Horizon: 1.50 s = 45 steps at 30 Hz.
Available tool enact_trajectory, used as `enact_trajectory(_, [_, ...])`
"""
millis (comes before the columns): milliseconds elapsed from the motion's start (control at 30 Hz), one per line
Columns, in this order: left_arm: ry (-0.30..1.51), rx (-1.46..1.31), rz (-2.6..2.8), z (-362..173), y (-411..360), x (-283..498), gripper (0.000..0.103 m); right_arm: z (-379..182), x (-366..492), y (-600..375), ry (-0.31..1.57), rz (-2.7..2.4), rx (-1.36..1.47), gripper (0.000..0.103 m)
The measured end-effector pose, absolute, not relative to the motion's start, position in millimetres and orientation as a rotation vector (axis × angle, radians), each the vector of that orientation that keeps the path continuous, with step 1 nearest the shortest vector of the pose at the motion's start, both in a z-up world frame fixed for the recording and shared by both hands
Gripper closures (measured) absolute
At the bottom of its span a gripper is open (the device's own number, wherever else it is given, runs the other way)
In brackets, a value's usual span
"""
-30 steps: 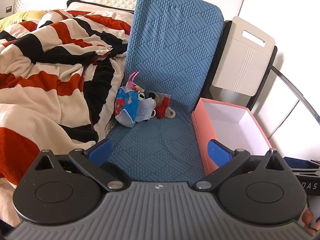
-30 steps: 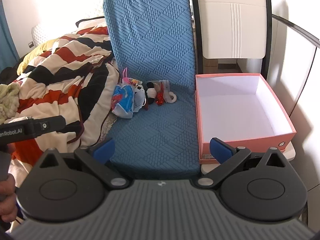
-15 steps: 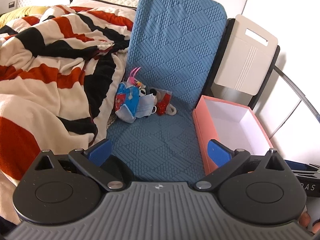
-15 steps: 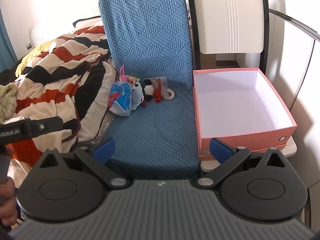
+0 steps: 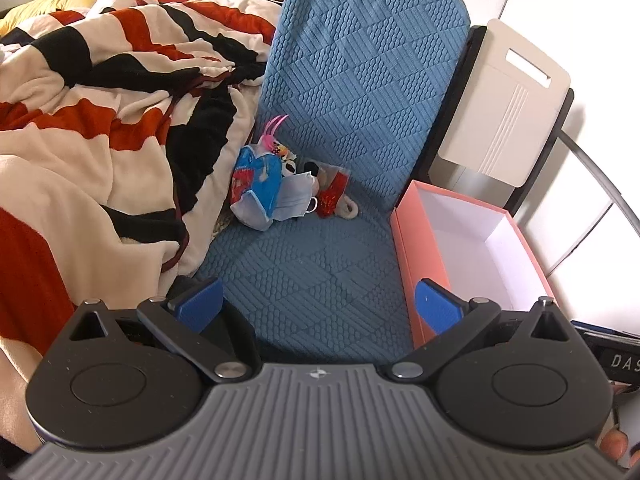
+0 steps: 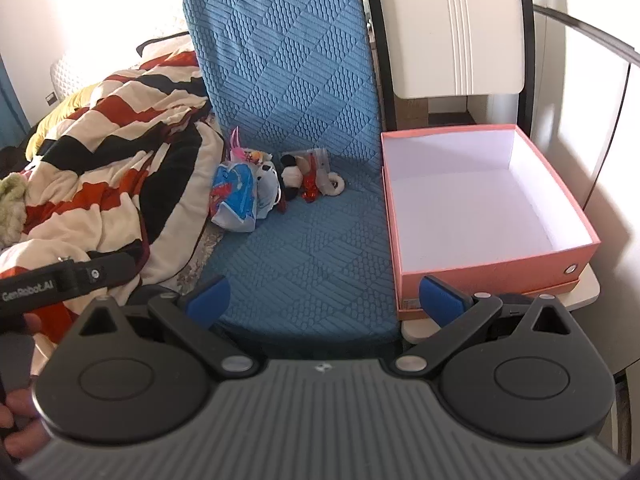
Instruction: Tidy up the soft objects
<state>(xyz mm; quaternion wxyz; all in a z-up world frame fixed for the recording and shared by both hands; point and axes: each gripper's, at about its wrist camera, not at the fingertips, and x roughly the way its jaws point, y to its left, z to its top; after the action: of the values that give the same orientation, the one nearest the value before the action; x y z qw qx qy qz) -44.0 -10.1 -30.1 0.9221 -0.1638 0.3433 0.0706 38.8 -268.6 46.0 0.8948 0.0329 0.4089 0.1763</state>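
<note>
The pile of soft toys [image 5: 288,184] lies at the back of the blue cushion [image 5: 312,280], at eleven o'clock from your left gripper [image 5: 318,306]. The pink box [image 6: 480,208] sits at one o'clock of your right gripper [image 6: 326,298]. Both grippers are spread wide, holding nothing.

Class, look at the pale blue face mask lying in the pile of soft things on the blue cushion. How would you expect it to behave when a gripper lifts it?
The face mask looks thin and creased, so it would probably sag and fold. It seems very light. Its ear loop lies against the neighbouring soft toys, so it might snag one and drag it along.
</note>
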Motion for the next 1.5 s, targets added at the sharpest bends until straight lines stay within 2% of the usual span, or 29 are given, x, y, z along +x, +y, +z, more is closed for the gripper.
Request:
enact_trajectory(1133, [0.764, -0.343, 0.263, -73.3, 40.2, 75.1, 0.0, -5.6, 154.0, -224.1, 0.967, 0.472, 0.092, 0.0])
enact_trajectory(1400, [0.76, -0.349, 0.285, -89.0, 55.8, 100.9, 0.0, -18.9, 182.6, -204.2, 0.981, 0.489, 0.091, 0.008])
enact_trajectory(1500, [0.753, -0.354, 0.29, -93.8, 61.9, 109.0, 0.0, -24.4, 193.3, -196.5, 0.991, 0.492, 0.084, 0.016])
